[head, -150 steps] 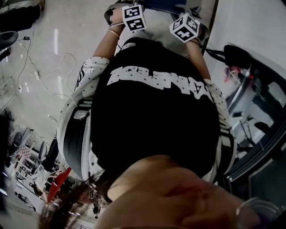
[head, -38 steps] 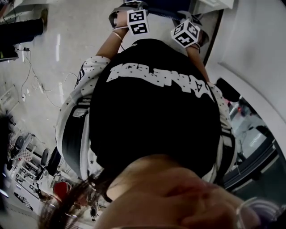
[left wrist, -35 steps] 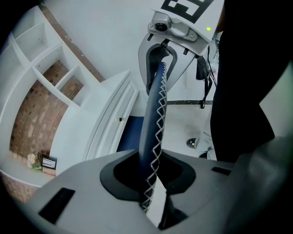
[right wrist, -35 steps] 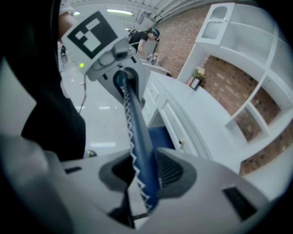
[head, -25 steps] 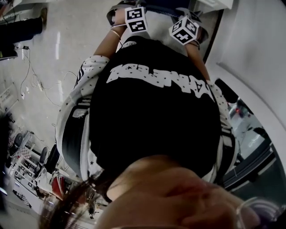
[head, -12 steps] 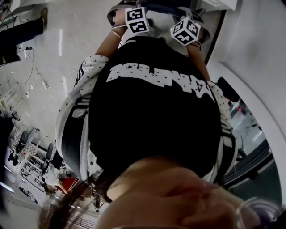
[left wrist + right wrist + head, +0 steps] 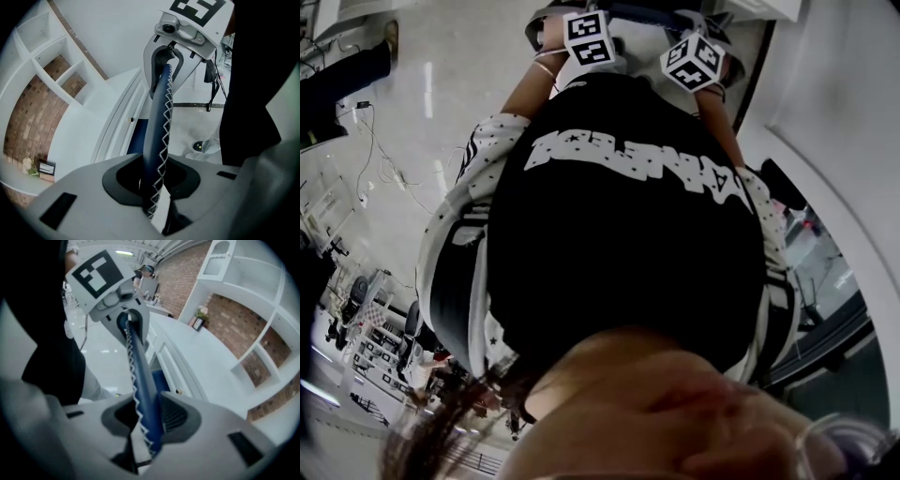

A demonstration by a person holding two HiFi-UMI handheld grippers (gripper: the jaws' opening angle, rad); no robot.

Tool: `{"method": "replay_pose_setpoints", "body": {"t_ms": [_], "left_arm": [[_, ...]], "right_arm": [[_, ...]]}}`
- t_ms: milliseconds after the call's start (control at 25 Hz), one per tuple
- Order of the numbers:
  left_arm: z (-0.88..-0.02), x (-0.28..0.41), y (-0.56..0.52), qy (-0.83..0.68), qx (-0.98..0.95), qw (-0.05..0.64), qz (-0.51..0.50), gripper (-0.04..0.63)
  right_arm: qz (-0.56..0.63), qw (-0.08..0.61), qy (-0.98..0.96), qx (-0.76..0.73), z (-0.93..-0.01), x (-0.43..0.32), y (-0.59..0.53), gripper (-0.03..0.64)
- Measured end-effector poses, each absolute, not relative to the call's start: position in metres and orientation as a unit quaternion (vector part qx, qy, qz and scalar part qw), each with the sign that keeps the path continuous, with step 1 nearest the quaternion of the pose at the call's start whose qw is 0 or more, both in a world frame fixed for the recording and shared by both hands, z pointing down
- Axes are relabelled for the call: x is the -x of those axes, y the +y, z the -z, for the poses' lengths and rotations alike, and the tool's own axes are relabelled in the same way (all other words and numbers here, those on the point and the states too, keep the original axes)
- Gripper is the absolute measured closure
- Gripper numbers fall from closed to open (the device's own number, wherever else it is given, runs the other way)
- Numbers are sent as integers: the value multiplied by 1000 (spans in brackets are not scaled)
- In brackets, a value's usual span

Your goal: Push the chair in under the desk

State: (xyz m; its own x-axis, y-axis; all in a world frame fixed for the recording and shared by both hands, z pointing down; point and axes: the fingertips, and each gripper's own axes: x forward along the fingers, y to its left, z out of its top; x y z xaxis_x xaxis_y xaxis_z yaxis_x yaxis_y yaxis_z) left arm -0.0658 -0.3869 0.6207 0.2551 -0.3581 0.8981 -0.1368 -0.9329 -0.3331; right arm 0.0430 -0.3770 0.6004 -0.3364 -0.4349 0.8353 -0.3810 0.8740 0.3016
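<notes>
The chair's back has a dark blue top edge (image 7: 159, 122) with white zigzag stitching. My left gripper (image 7: 154, 190) is shut on that edge. My right gripper (image 7: 146, 423) is shut on the same edge (image 7: 140, 376) further along. Each gripper view shows the other gripper clamped at the far end: the right one (image 7: 165, 61) and the left one (image 7: 127, 317). In the head view only the left marker cube (image 7: 588, 37) and the right marker cube (image 7: 694, 61) show above my black shirt; the jaws and seat are hidden. The white desk (image 7: 89, 140) lies just beyond the chair back.
White shelving with brick backing (image 7: 44, 89) rises behind the desk (image 7: 206, 352), which carries a small plant and card (image 7: 199, 319). A curved white desk front (image 7: 834, 141) fills the head view's right. Cables (image 7: 389, 169) trail on the glossy floor at left. A chair base (image 7: 201, 146) shows below.
Both grippers, still clamped on the chair back, have shifted slightly up the head view. The white desk front takes up more of the right side than six seconds ago.
</notes>
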Motion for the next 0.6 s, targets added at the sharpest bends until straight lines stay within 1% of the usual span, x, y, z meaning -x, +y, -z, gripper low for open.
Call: {"method": "replay_pose_setpoints", "body": {"t_ms": [440,600], "left_arm": [[-622,63,-392,150,787,93,592,477],[-626,85,-411,150,787,89,592,477]], "right_arm": [[16,517,-816,-258,-602,-46,-380,482],[14,518,-817,-253,-605,-24,-399,482]]}}
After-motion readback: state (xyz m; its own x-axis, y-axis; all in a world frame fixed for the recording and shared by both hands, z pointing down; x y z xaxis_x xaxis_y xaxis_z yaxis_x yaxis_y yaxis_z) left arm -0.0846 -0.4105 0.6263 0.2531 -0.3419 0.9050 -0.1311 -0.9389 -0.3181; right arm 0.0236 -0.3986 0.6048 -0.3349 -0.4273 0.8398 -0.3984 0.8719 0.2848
